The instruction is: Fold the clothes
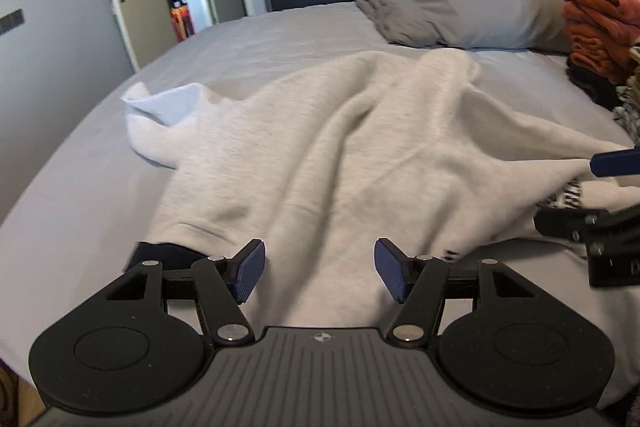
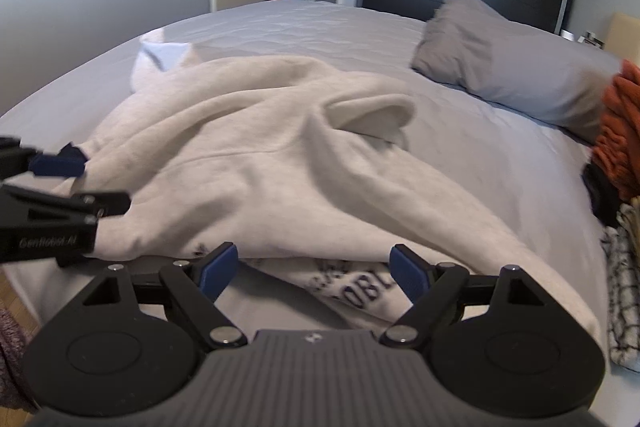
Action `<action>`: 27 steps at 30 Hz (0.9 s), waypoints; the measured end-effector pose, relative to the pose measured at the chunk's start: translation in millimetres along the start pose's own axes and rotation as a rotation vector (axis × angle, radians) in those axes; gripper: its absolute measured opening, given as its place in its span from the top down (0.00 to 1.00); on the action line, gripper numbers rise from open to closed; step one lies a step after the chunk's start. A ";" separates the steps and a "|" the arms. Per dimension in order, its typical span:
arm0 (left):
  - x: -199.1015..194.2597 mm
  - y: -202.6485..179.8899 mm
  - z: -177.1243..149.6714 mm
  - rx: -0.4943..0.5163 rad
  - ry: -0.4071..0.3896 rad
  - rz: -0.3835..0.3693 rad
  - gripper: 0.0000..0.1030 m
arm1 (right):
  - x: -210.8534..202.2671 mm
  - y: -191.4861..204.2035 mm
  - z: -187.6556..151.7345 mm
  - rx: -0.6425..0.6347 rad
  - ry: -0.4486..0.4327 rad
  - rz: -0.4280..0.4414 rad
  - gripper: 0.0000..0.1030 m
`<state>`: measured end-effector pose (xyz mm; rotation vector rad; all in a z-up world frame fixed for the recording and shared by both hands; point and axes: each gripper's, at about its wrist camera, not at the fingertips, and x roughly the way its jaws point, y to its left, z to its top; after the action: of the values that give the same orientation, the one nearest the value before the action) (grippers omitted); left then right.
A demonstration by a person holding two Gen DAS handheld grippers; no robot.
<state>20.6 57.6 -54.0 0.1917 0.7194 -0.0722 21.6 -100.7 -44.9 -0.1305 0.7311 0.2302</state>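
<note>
Two grippers hang over a cream sweatshirt [image 1: 340, 147] crumpled on the grey bed [image 1: 260, 35]. Left gripper [image 1: 320, 273] stands wide with nothing gripped; right gripper [image 2: 314, 273] is wide too, above the printed hem. A grey pillow [image 2: 520, 67] lies beyond.

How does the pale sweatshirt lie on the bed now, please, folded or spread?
Neither neatly: the sweatshirt lies rumpled, partly doubled over itself, printed layer showing beneath its near edge.

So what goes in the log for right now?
left claw: open | right claw: open | sweatshirt: crumpled on bed, unheld
</note>
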 end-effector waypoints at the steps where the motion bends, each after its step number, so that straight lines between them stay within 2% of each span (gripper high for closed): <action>1: 2.6 3.9 -0.3 -0.006 0.001 0.014 0.43 | 2.2 4.5 1.0 -0.010 0.003 0.008 0.17; 4: 13.1 14.4 -3.2 -0.013 0.008 0.067 0.43 | 10.2 15.6 3.5 -0.039 0.014 0.022 0.17; 6: 21.7 19.9 -4.7 -0.015 0.018 0.075 0.45 | 16.0 20.8 4.7 -0.049 0.024 0.028 0.17; 8: 29.0 24.9 -5.2 -0.028 0.039 0.052 0.83 | 20.5 24.3 5.3 -0.056 0.033 0.032 0.17; 9: 32.1 27.1 -4.9 -0.040 0.053 0.026 0.86 | 22.1 25.0 5.2 -0.057 0.036 0.033 0.17; 10: 32.2 27.3 -4.1 -0.049 0.055 0.010 0.94 | 23.7 25.7 5.1 -0.059 0.040 0.033 0.17; 14: 18.1 20.3 -0.7 -0.016 0.030 -0.052 0.96 | 23.3 22.9 8.2 -0.052 0.034 0.024 0.17; 19: -7.4 -2.0 -1.6 0.046 0.014 -0.182 0.97 | 13.3 13.4 12.5 -0.014 0.005 0.002 0.17; 24: -36.2 -46.0 -14.2 0.186 0.015 -0.328 0.97 | -4.1 -1.3 12.6 0.090 -0.006 0.031 0.17; 27: -48.2 -68.1 -25.5 0.281 0.021 -0.364 0.97 | -13.1 -7.9 11.1 0.136 -0.009 0.057 0.17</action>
<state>-41.1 -4.1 -51.1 0.3284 0.7568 -0.5211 21.3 -108.3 -27.6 0.0205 0.7399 0.2342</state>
